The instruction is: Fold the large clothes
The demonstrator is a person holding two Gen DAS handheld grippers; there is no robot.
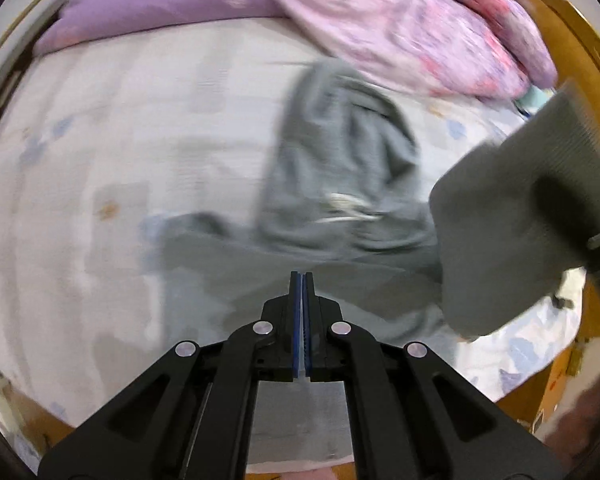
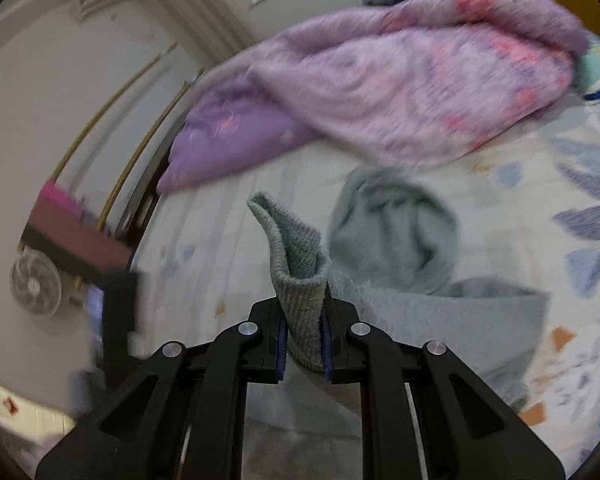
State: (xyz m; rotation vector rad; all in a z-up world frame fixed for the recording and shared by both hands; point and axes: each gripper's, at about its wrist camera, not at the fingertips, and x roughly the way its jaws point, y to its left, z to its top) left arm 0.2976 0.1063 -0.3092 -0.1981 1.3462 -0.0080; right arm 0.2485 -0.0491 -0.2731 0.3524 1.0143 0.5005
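A grey hooded sweatshirt [image 1: 340, 168] lies crumpled on the white patterned bed sheet [image 1: 140, 140], its hood and white drawstring facing up. My left gripper [image 1: 302, 280] hangs above the garment's lower part, shut, with nothing between its blue pads. A lifted part of the sweatshirt with a ribbed edge [image 1: 512, 216] hangs at the right of the left wrist view. In the right wrist view my right gripper [image 2: 304, 308] is shut on that ribbed grey edge [image 2: 296, 260], which sticks up between the fingers. The rest of the sweatshirt [image 2: 396, 232] trails down to the bed.
A pink and purple quilt [image 1: 400, 20] is heaped at the far side of the bed, with a purple pillow [image 2: 228, 140] beside it. A wooden headboard [image 1: 572, 40] stands at the right. A white fan [image 2: 36, 288] and a dark bench [image 2: 80, 240] stand by the wall.
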